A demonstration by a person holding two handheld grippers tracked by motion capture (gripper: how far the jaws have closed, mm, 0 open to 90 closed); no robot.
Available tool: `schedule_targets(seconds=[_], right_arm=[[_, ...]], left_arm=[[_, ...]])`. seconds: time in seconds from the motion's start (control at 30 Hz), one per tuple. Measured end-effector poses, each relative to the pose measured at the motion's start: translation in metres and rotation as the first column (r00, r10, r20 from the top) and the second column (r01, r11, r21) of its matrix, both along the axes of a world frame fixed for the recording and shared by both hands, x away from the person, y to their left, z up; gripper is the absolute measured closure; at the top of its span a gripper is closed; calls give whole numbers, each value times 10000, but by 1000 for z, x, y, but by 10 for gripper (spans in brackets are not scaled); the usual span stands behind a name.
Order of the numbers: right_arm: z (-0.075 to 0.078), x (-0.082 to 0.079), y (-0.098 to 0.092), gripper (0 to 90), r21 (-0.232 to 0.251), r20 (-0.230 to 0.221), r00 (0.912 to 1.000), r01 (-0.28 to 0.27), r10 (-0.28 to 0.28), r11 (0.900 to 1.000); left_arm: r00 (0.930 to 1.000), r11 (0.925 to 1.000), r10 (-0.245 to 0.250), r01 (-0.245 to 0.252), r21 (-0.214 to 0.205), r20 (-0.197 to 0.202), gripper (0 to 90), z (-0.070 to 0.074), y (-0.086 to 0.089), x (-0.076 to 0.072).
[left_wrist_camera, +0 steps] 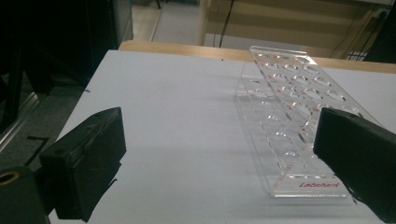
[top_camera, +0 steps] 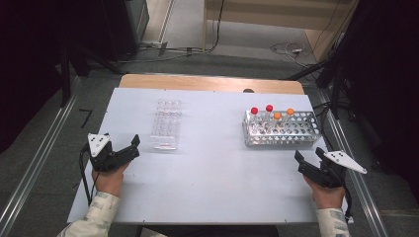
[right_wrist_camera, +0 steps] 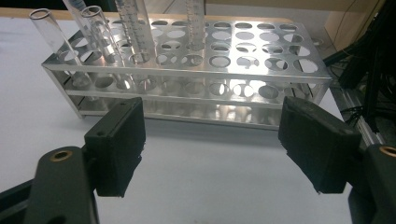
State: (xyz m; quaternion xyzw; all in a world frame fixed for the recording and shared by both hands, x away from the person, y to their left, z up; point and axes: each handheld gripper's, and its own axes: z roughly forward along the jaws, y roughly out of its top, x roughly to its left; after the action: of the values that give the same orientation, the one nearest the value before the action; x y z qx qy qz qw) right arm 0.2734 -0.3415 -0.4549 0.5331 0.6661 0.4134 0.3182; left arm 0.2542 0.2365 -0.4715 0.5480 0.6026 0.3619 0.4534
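Observation:
A clear acrylic tube rack point(top_camera: 165, 123) lies empty on the white table point(top_camera: 212, 173), left of the middle. At the right stands a metal tube rack point(top_camera: 281, 131) that holds several tubes, two with red caps point(top_camera: 254, 110) and two with orange caps point(top_camera: 277, 115). My left gripper point(top_camera: 121, 141) rests open near the clear rack's front left corner. In the left gripper view the left gripper point(left_wrist_camera: 219, 154) stands wide apart, the clear rack point(left_wrist_camera: 299, 107) just ahead by the right jaw. My right gripper point(top_camera: 309, 154) is open in front of the metal rack point(right_wrist_camera: 187, 79); the right gripper point(right_wrist_camera: 215, 140) holds nothing.
A wooden strip point(top_camera: 212, 83) runs along the table's far edge. Metal rails point(top_camera: 39, 163) flank the table on both sides. Cables point(top_camera: 289, 49) lie on the floor behind, and dark equipment stands at the back corners.

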Motion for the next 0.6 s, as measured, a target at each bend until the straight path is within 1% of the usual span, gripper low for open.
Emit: schedule_targets(seconds=[0.13,0.17,0.37,0.43,0.6], right_arm=[[0,-1,1,224,-45,5,10000,-42,42,10000],[0,-1,1,224,-49,7,10000,-41,41,10000],[2,1,2,231,53,29,10000,-12,12,10000],[4,3,5,235,99,74,10000,-54,53,9999],[7,10,17,237,78,149,9993,-349,348,9994]], left_arm=[[10000,10000,-4,4,-5,53,27,0,-2,1],[10000,10000,-11,11,25,-1,27,0,-2,2],[10000,10000,-46,46,28,3,27,0,-4,3],[10000,10000,-54,54,68,2,27,-1,-4,3],[10000,9999,-32,32,136,-19,27,-1,-5,3]])
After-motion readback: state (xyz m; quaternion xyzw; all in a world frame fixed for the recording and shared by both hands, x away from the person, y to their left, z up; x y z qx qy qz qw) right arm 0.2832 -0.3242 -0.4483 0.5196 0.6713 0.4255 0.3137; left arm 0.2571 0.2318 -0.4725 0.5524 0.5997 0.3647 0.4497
